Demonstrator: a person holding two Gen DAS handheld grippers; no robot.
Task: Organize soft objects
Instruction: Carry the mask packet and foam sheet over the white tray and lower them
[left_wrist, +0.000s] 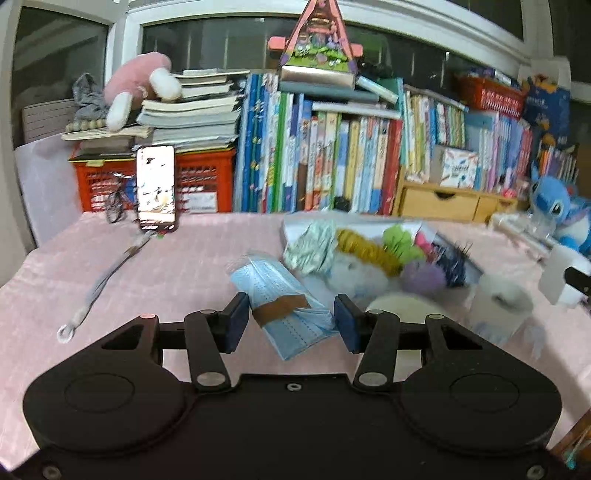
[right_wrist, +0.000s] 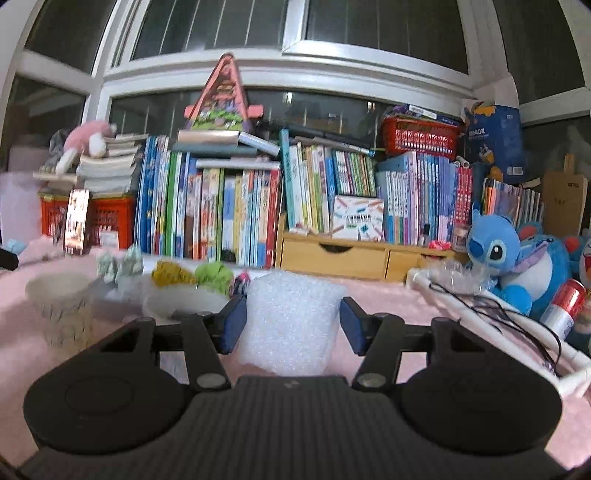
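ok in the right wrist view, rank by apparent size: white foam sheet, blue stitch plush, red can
1. white foam sheet, though it sits nearest the camera, which inflates it
2. blue stitch plush
3. red can

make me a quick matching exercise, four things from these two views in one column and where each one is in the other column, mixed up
Things
1. stack of blue face masks
2. white foam wrap
3. phone
4. blue plush toy

Places
A. standing upright in front of the red crate
B. between the fingers of the left gripper
C. at the right end of the table, below the books
D. between the fingers of the right gripper

Pairs: 1-B, 2-D, 3-A, 4-C
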